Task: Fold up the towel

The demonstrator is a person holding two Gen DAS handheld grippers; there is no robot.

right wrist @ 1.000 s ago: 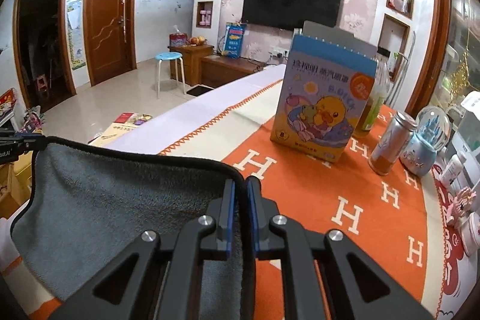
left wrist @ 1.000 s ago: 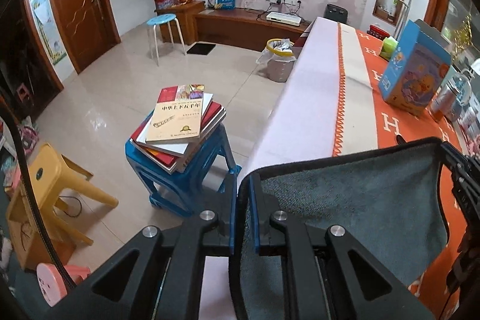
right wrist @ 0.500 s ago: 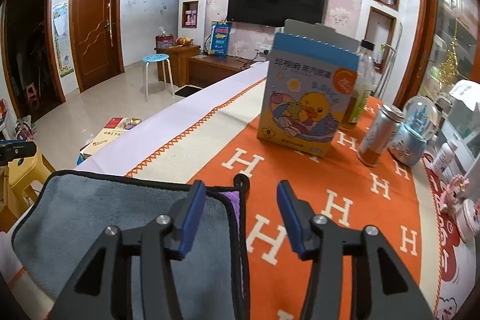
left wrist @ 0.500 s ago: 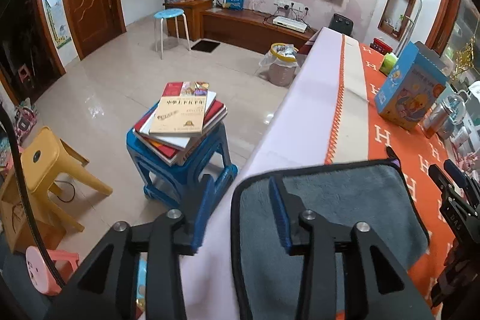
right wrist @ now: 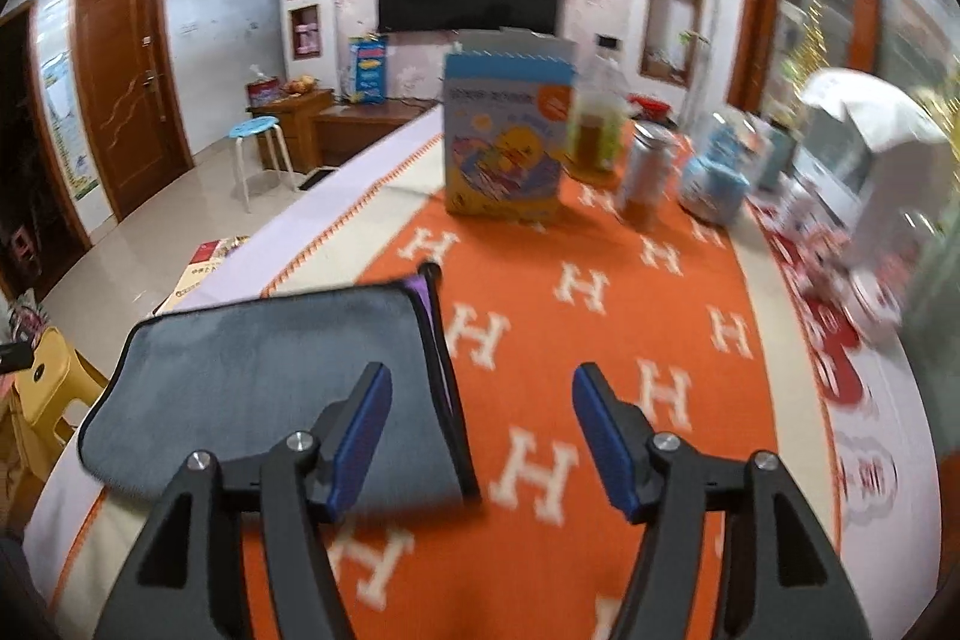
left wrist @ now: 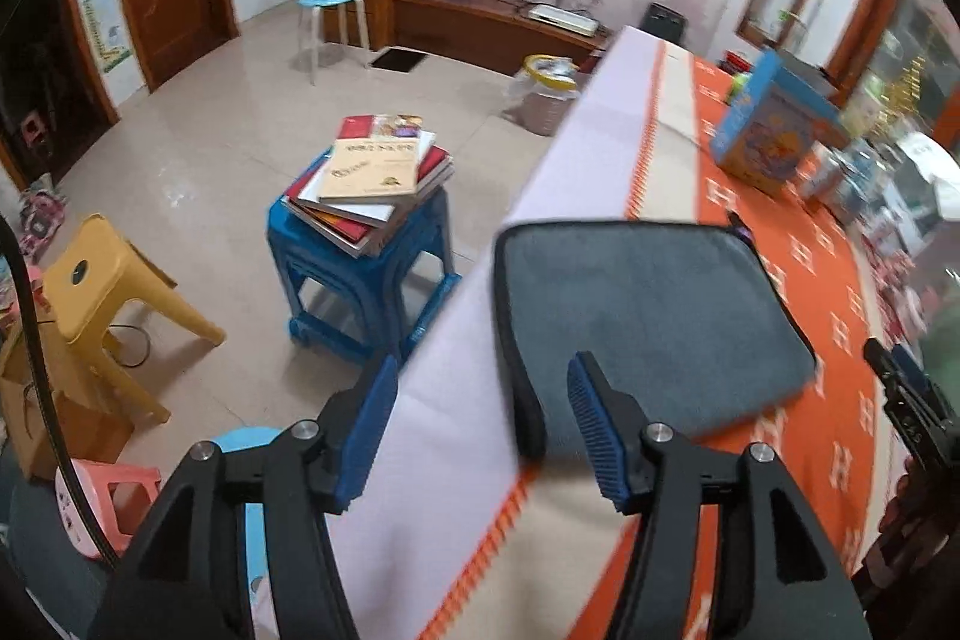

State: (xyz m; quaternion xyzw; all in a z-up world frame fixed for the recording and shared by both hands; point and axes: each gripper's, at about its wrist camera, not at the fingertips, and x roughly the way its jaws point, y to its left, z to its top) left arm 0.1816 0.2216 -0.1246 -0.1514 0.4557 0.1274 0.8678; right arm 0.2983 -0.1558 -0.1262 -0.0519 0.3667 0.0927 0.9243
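Observation:
A grey towel [left wrist: 648,322] with a black hem lies folded flat on the orange table runner near the table's left edge; it also shows in the right wrist view [right wrist: 270,376], with a purple layer at its far right corner. My left gripper [left wrist: 480,436] is open and empty, above the towel's near left corner. My right gripper [right wrist: 480,436] is open and empty, above the towel's near right edge. Its tips also show at the right of the left wrist view [left wrist: 900,370].
A blue duck-print box [right wrist: 510,142], a bottle [right wrist: 597,124], a can [right wrist: 645,172] and a snow globe [right wrist: 714,178] stand at the table's far side. A blue stool with stacked books [left wrist: 366,184] and a yellow stool [left wrist: 102,286] stand on the floor left of the table.
Both grippers opened wide and let go of the towel's corners, then drew back. The towel now lies flat on the table.

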